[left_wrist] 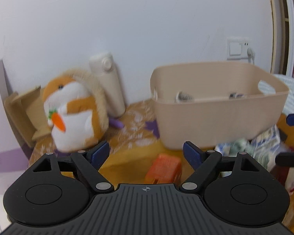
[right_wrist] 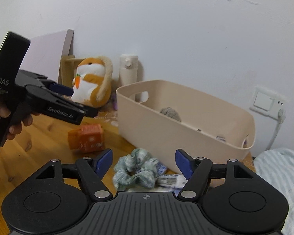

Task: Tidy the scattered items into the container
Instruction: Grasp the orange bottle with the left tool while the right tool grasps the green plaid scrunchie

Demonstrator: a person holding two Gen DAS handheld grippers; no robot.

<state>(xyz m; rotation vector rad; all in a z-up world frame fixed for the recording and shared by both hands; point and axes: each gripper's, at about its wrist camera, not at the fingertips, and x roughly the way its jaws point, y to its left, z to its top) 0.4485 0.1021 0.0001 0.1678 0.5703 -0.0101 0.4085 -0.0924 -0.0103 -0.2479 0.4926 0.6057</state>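
A beige plastic bin (left_wrist: 215, 123) (right_wrist: 166, 129) stands on the wooden table by the wall, with a grey ball of yarn (right_wrist: 170, 113) and small items inside. An orange box (left_wrist: 163, 169) (right_wrist: 86, 138) lies in front of it. My left gripper (left_wrist: 146, 153) is open and empty just above and before the orange box; it also shows in the right wrist view (right_wrist: 76, 98). A crumpled green-white cloth (right_wrist: 136, 168) (left_wrist: 243, 146) lies beside a blue-white packet (right_wrist: 170, 180). My right gripper (right_wrist: 144, 162) is open and empty, over the cloth.
An orange-white plush bunny (left_wrist: 76, 113) (right_wrist: 92, 86) with a carrot sits at the back left, a cream flask (left_wrist: 109, 84) (right_wrist: 129, 70) behind it. A cardboard piece (left_wrist: 23, 113) leans by the wall. A purple item (left_wrist: 116, 123) lies by the flask. A striped cloth (right_wrist: 280, 176) is at right.
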